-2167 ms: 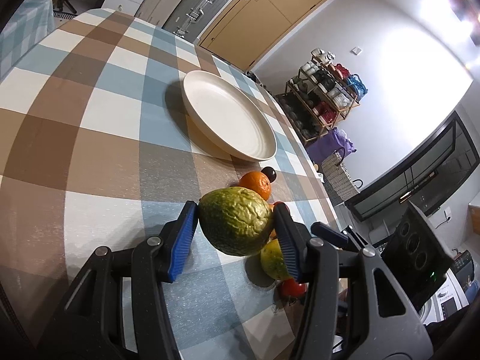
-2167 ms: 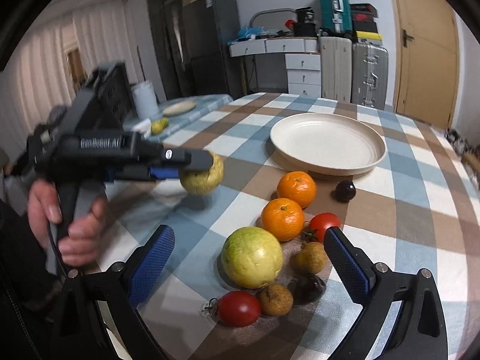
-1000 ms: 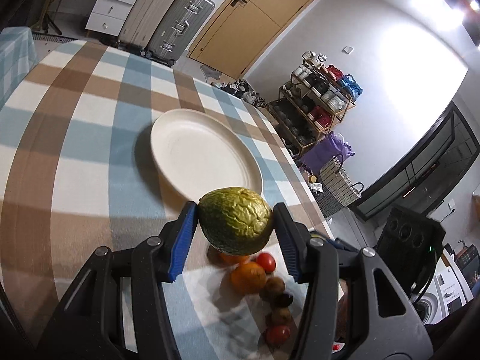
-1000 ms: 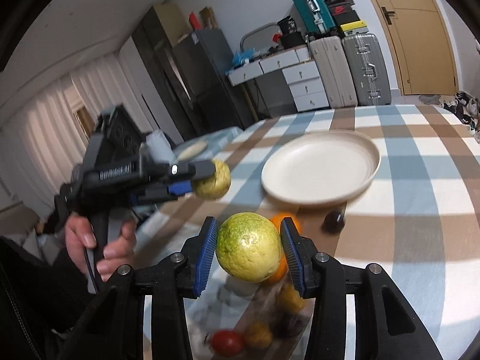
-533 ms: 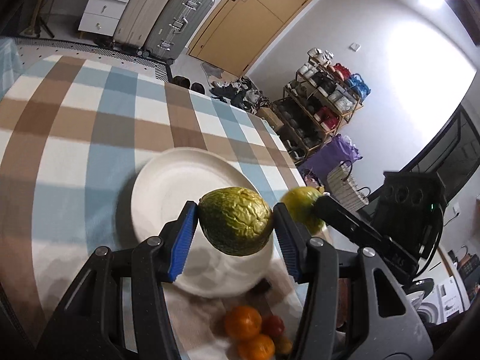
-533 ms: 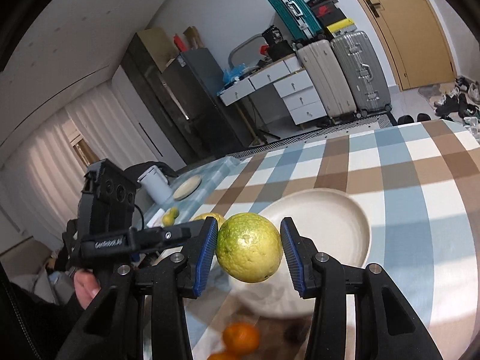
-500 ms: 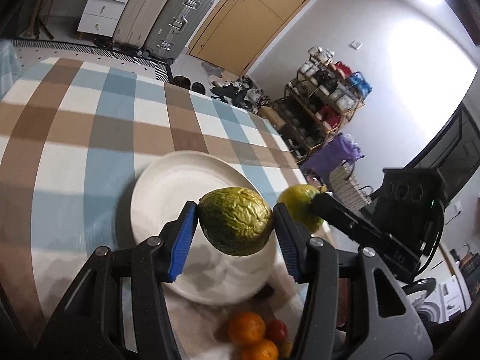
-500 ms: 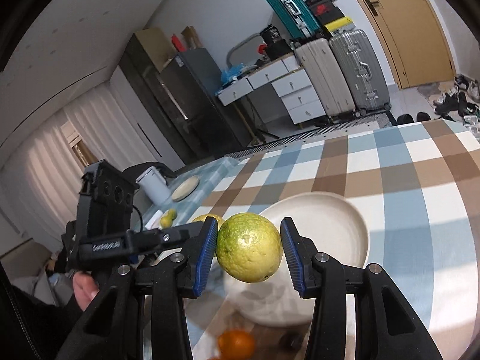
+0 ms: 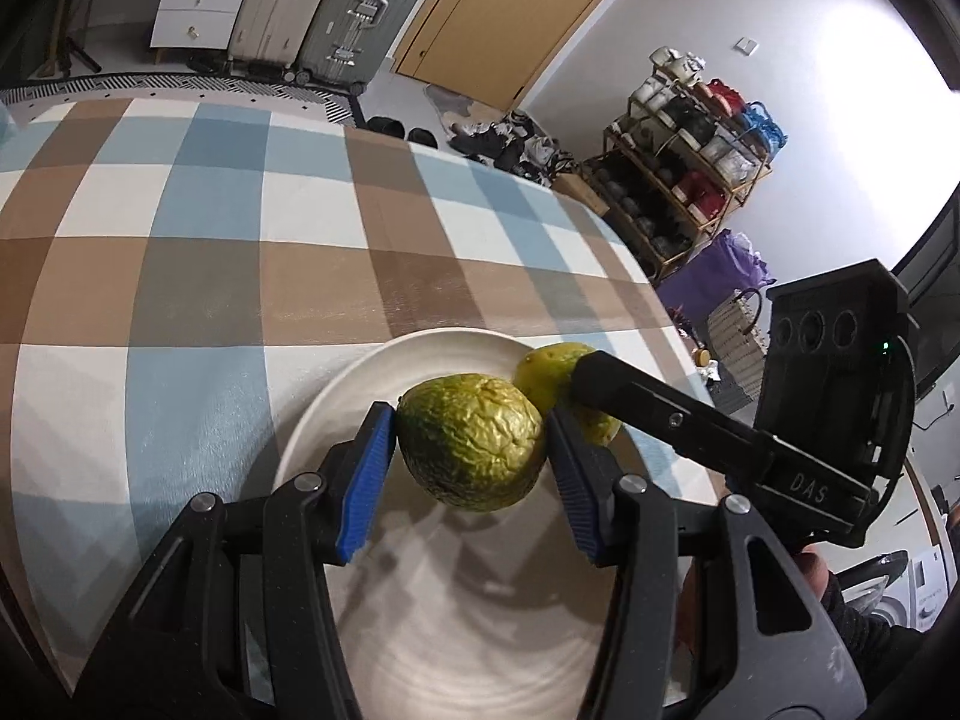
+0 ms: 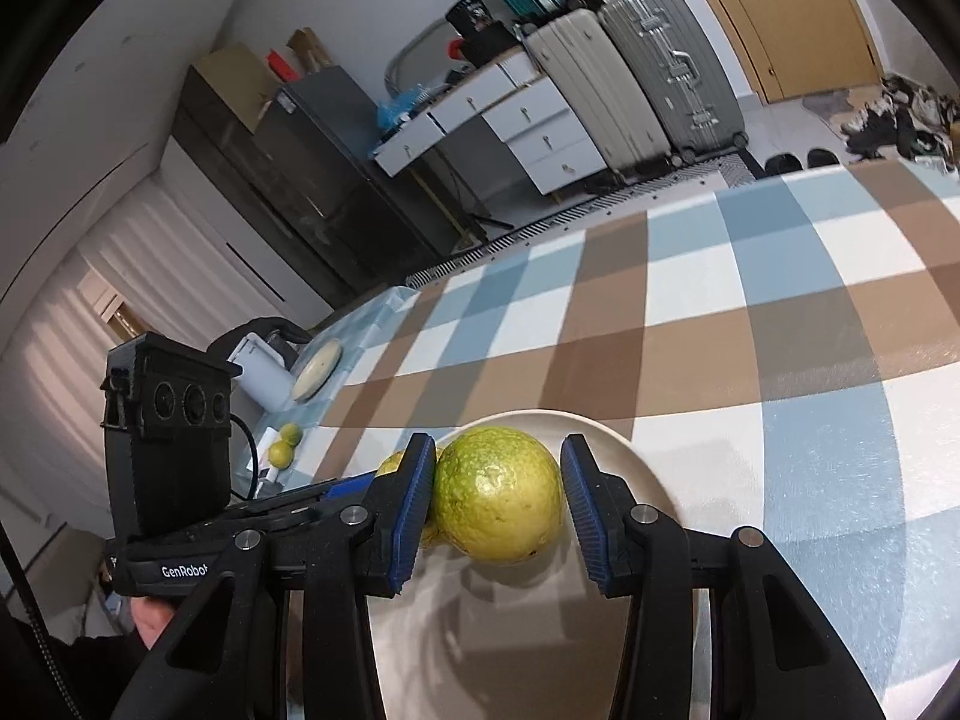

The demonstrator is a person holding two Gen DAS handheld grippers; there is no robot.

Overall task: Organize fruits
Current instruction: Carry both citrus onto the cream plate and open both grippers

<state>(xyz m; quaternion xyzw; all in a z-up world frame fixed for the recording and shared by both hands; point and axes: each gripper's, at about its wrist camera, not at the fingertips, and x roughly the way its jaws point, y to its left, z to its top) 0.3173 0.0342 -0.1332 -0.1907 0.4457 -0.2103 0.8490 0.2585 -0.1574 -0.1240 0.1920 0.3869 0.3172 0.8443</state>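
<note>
Over the white plate (image 9: 360,387) on the checked table (image 9: 198,276), the left gripper (image 9: 471,468) has its jaws clamped on a wrinkled green fruit (image 9: 471,450); just beside it, the right gripper (image 10: 497,507) pinches a yellow-green fruit (image 10: 498,501), both held above the plate.

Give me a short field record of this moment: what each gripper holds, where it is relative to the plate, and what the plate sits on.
left gripper: shut on the wrinkled green fruit, above the plate
right gripper: shut on the smooth yellow-green fruit, above the plate
plate: cream, round, no fruit seen resting in it yet
table: covered in a blue, brown and white checked cloth
fruit spacing: the two held fruits are close side by side; contact cannot be told
stage: both fruits carried over the plate, not yet released
</note>
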